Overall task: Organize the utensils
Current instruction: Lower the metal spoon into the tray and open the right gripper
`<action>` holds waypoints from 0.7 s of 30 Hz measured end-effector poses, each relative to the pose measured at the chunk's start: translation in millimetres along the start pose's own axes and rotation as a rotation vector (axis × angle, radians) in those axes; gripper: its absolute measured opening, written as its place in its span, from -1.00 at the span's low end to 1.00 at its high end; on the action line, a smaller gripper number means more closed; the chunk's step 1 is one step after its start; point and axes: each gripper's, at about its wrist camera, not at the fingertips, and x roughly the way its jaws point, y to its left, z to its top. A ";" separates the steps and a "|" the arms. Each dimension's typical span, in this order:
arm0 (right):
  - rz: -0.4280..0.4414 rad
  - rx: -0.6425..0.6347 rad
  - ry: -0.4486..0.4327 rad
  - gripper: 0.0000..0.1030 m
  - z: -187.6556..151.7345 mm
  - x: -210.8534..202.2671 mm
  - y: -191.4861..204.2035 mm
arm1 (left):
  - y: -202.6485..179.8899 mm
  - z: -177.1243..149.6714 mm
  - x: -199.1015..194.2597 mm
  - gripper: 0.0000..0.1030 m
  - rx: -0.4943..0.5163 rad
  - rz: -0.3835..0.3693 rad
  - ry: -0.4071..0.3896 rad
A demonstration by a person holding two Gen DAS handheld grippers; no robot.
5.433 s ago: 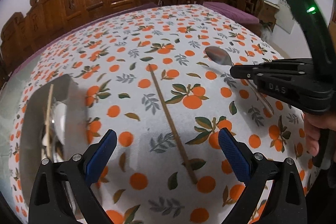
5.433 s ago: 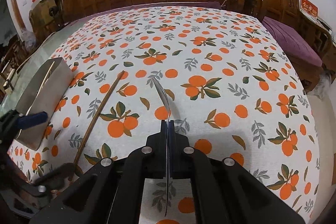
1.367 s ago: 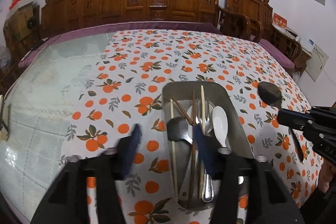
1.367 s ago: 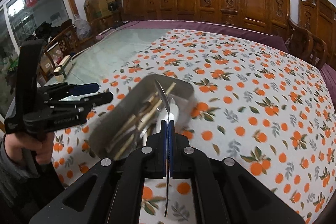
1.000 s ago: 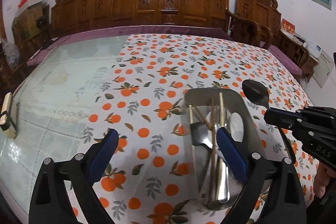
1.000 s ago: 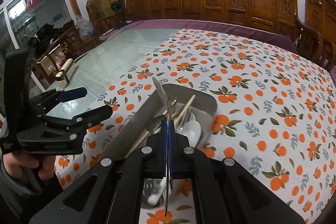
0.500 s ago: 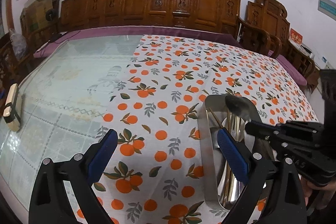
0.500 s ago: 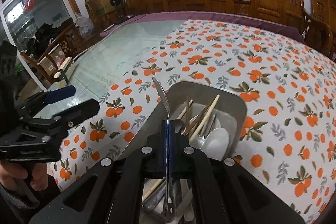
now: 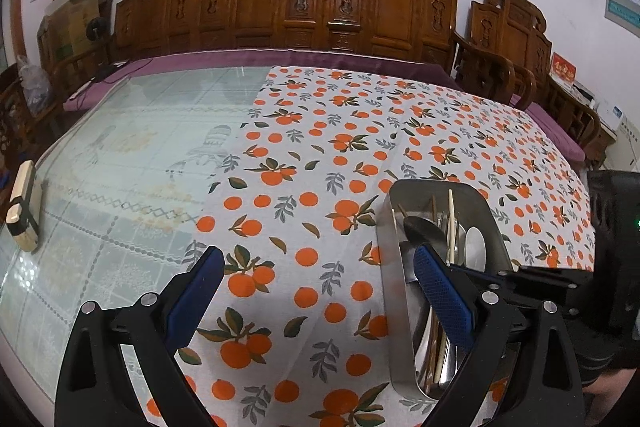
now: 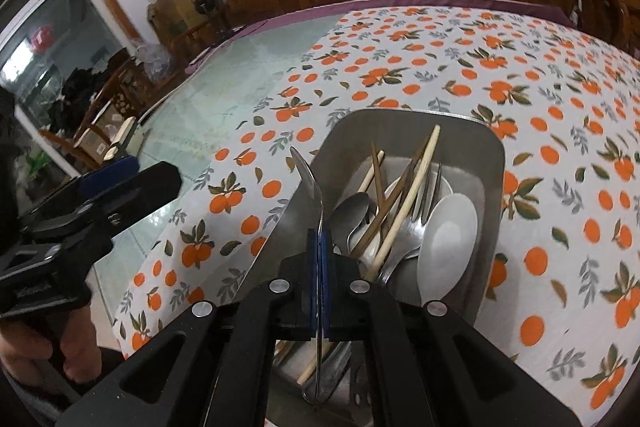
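Even, soft indoor light is seen in both views, with bright daylight coming through the window (image 10: 48, 67) at far left. Pale glare is picked up on the glass desk (image 9: 120, 163) and on the metal tray (image 10: 486, 187). Straight lines are bent strongly toward the dark round corners. Slight blur is noticed at the right view's lower edge.

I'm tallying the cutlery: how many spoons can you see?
3: a white spoon on the metal tray's right, a steel spoon left of the chopsticks, and one clamped in the right gripper above the tray. More may be buried.
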 end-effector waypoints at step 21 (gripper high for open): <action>-0.069 -0.004 -0.081 -0.87 2.9 -16.7 -10.6 | -2.1 0.4 -3.1 0.78 0.000 -0.005 -0.010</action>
